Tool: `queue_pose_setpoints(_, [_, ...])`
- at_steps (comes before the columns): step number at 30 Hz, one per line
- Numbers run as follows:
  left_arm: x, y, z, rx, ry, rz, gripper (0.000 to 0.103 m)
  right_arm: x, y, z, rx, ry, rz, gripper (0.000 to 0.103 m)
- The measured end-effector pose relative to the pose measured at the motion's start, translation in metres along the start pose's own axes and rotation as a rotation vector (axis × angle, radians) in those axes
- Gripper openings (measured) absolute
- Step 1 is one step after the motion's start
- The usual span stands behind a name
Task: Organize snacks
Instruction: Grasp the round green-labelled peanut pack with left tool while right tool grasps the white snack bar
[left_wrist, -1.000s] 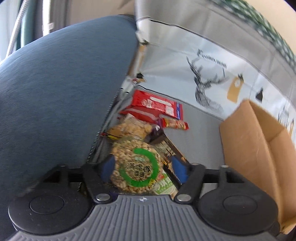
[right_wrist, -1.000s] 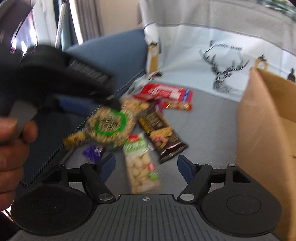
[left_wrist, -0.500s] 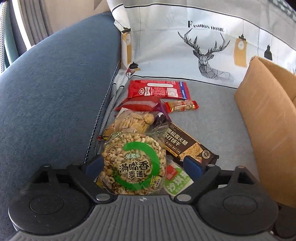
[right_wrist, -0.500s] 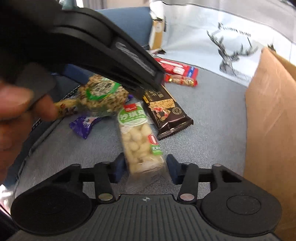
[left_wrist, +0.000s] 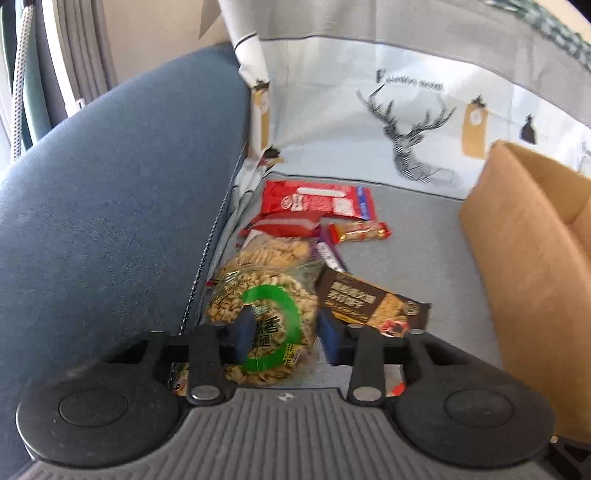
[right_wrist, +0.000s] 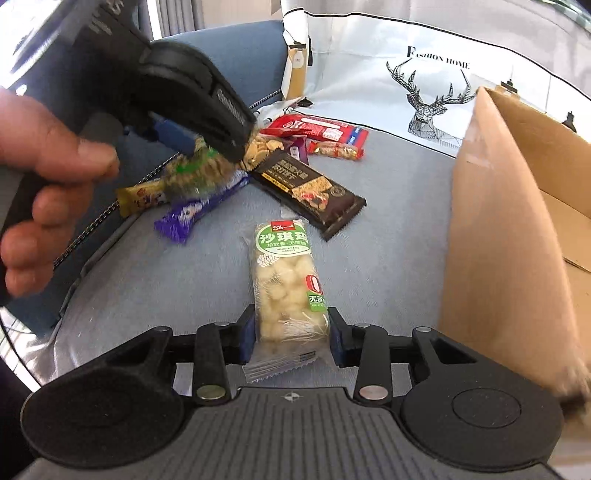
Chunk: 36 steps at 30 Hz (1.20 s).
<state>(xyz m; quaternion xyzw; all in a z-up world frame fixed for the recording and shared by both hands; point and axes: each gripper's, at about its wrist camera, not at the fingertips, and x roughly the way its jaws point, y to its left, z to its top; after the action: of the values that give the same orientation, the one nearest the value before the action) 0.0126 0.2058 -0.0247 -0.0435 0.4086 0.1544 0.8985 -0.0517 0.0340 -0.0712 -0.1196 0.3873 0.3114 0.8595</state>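
My left gripper (left_wrist: 286, 332) has its jaws closing, and its blue pads pinch a clear bag of puffed grain with a green ring (left_wrist: 266, 317). In the right wrist view a hand (right_wrist: 55, 166) holds that left gripper (right_wrist: 199, 151) over the blurred bag (right_wrist: 195, 170). The jaws of my right gripper (right_wrist: 291, 336) are closing too. Its pads press both sides of a green-labelled packet of pale puffed snack (right_wrist: 286, 284), near its lower end. Both snacks are on or just above the grey sofa cover (right_wrist: 388, 258).
A brown biscuit bar (right_wrist: 310, 188), a red packet (left_wrist: 317, 201), a small red-gold bar (left_wrist: 360, 232), a biscuit bag (left_wrist: 273, 251), a purple wrapper (right_wrist: 192, 214) and a yellow wrapper (right_wrist: 142, 195) lie together. An open cardboard box (right_wrist: 498, 221) stands right. The blue armrest (left_wrist: 110, 184) rises left.
The left jaws stood wide around the grain bag and have now closed onto it. The right jaws closed on the green-labelled packet, and the right gripper drew back from the pile.
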Motion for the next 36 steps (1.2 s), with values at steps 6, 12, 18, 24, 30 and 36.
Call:
queue_pose_setpoints(6, [-0.014, 0.002, -0.008, -0.023, 0.029, -0.079, 0.012, -0.011, -0.001, -0.009, -0.012, 0.002, -0.019, 0.040])
queue_pose_setpoints(12, [-0.012, 0.041, -0.019, -0.346, 0.169, -0.316, 0.004, -0.010, -0.009, -0.012, -0.004, 0.012, -0.014, 0.042])
queue_pose_setpoints(18, [-0.012, 0.045, -0.014, -0.364, 0.129, -0.228, 0.061, -0.010, -0.013, -0.013, 0.018, -0.007, 0.024, 0.057])
queue_pose_setpoints(24, [0.004, -0.010, -0.008, -0.060, 0.142, -0.122, 0.090, 0.001, -0.009, -0.011, 0.025, -0.002, 0.043, 0.063])
queue_pose_setpoints(30, [0.035, -0.034, -0.018, 0.103, 0.230, 0.000, 0.090, 0.010, -0.012, -0.008, 0.041, 0.012, 0.040, 0.063])
queue_pose_setpoints(36, [0.044, -0.035, -0.019, 0.089, 0.249, -0.012, 0.090, 0.016, -0.009, -0.008, 0.030, 0.020, 0.026, 0.063])
